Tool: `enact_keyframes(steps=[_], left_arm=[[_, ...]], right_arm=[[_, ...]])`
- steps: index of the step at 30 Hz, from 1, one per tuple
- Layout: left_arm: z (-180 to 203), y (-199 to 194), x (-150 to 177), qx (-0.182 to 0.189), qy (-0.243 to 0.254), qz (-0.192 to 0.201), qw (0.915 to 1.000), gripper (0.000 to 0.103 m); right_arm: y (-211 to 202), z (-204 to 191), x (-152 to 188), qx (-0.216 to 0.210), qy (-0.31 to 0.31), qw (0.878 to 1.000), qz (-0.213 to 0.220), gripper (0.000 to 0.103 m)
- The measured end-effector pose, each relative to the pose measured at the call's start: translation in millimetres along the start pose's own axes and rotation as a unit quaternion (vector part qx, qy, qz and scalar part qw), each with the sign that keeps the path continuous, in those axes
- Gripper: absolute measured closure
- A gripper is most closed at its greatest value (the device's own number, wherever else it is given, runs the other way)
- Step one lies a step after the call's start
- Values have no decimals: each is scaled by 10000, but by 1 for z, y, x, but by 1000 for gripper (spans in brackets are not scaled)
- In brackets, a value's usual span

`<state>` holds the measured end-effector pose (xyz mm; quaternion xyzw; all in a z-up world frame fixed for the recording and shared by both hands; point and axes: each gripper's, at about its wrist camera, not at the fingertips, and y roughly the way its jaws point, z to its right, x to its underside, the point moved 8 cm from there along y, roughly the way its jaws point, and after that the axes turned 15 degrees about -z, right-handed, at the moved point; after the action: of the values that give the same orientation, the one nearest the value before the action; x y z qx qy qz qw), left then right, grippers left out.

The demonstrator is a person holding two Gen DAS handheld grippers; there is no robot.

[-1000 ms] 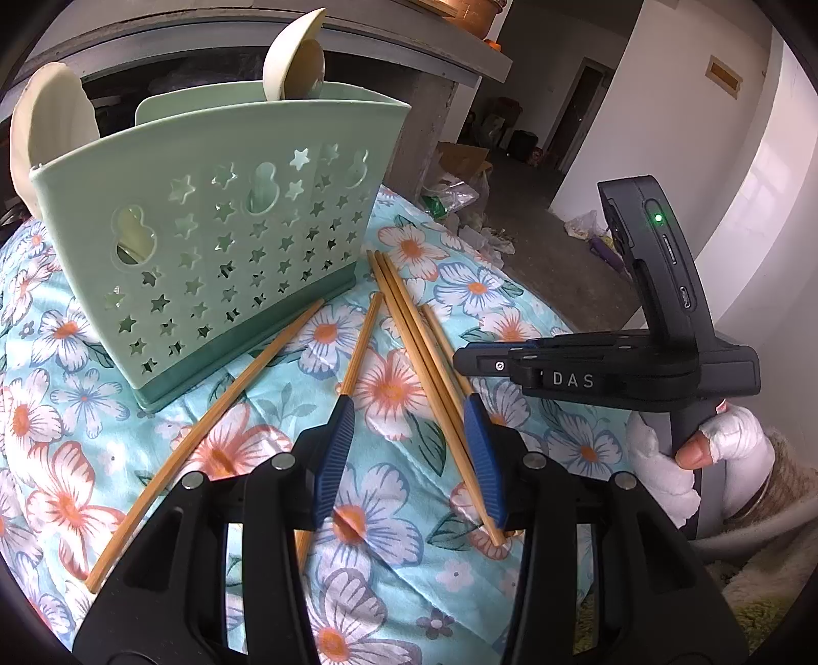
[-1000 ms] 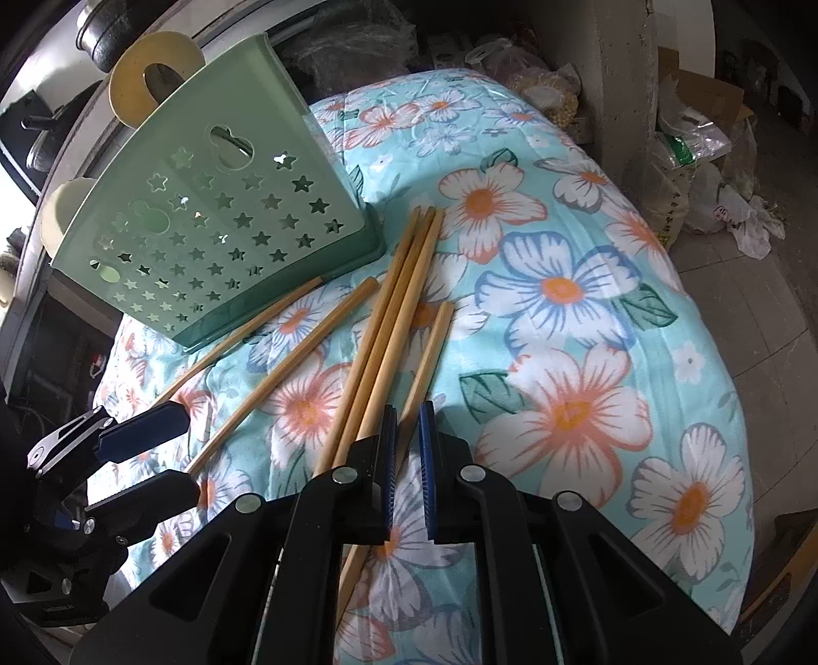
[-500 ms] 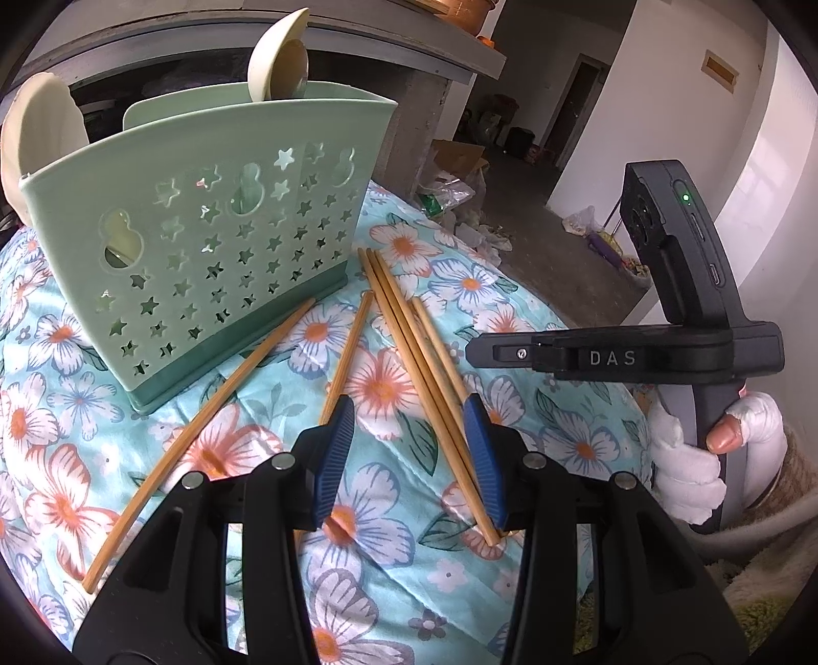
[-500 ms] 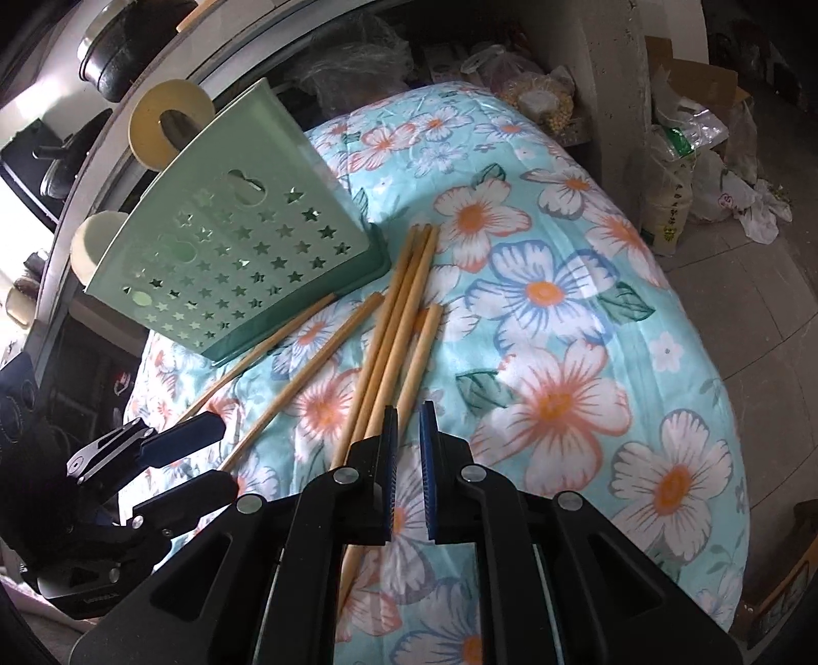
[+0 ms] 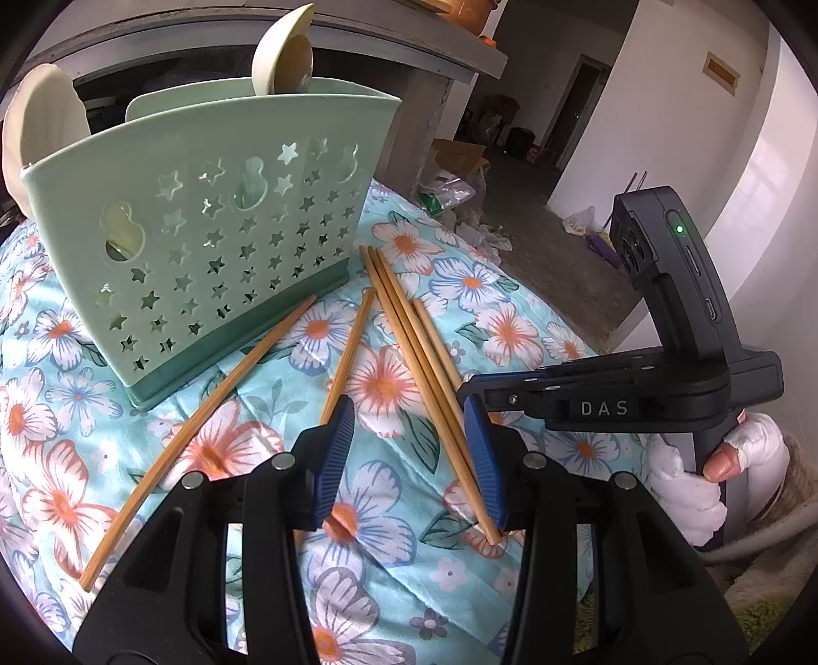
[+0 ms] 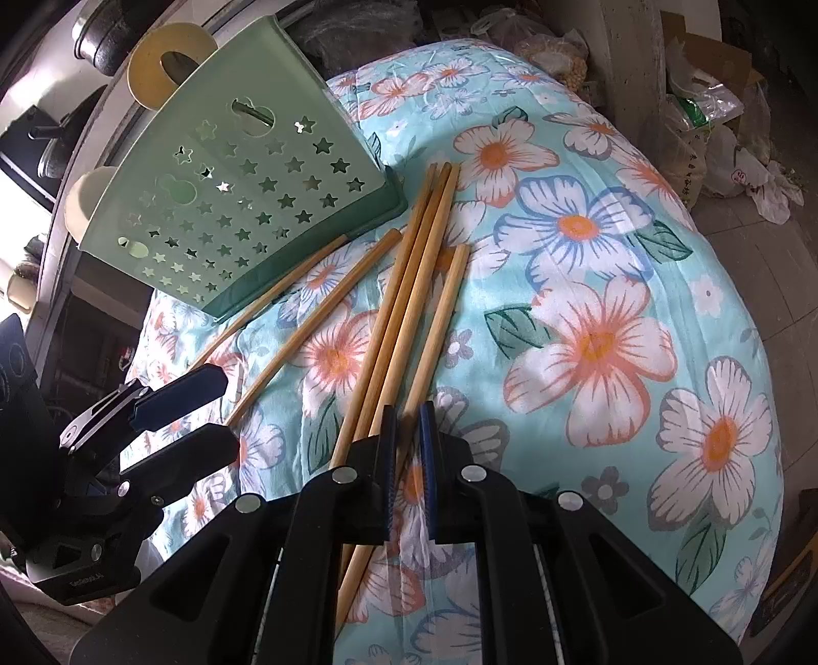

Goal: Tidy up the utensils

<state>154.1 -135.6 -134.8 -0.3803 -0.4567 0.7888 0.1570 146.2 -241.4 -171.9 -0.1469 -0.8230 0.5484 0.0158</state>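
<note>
- Five long bamboo chopsticks (image 6: 409, 307) lie loose on the turquoise quilt printed with orange and white flowers (image 6: 613, 332); none of them is in the holder yet, as far as I can see.
- The mint-green plastic utensil basket with star-shaped cut-outs (image 5: 214, 245) stands upright on the quilt just behind the chopsticks' far tips, and one outlying stick runs right up to its base.
- Two cream-coloured spoons (image 5: 283, 48) already stick up out of the basket, so I judge that part done, with all the chopsticks left to go.
- My right gripper (image 6: 406, 435) is clenched to a narrow slit with nothing clearly in it; it hangs over the near ends of the three bunched chopsticks, and I cannot tell whether it touches them.
- My left gripper (image 5: 411, 450) is partly parted and grasps nothing; it hovers over the quilt with two of the bunched sticks showing between its blue pads (image 5: 335, 455).
- Next I would need to part the right gripper around one stick before lifting it to the basket.
</note>
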Motion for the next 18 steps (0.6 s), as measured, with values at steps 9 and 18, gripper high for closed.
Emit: enact_keyframes(steps=[9,18], left_arm=[[-1,1,-1,-8,-28,-14,10000,61],[4,3,-2,3,41,-55,10000,61]], right_arm=[[2,-2,-6,172,36,9997,161,94],[-12,28,-12,39,509,9980,361,96]])
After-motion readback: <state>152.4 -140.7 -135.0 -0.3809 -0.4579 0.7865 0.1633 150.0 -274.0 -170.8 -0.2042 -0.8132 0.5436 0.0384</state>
